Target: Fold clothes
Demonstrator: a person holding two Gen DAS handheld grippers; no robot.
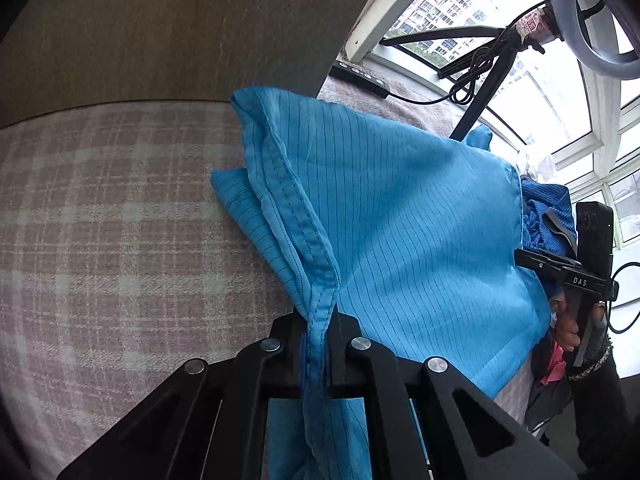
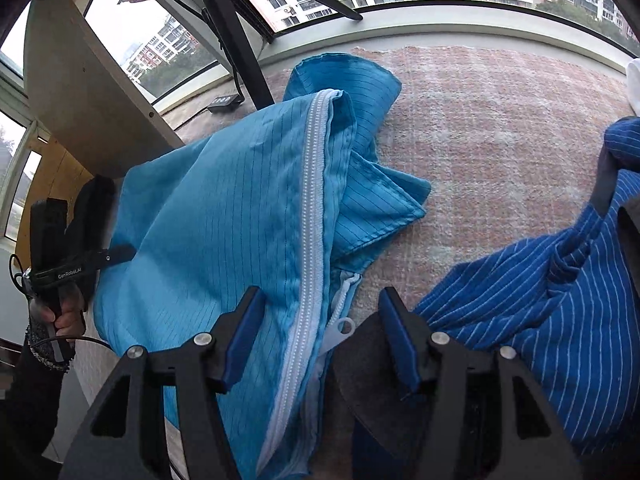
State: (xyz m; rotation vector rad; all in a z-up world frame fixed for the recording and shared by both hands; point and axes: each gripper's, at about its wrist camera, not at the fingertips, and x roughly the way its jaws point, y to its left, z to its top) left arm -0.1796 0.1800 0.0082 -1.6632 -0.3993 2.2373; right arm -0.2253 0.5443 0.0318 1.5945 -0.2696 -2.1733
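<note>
A light blue pinstriped garment lies on a pink plaid cloth. My left gripper is shut on its stitched hem edge, which runs back between the fingers. In the right wrist view the same garment shows a white zipper running down its front. My right gripper is open, its blue-padded fingers on either side of the zipper's lower end and white pull tab. The left gripper shows at the garment's left edge, and the right gripper's body at its right edge.
A dark blue garment with white stripes lies at the right. A black tripod and a black remote-like box stand at the far edge by the windows. A beige panel rises at the left.
</note>
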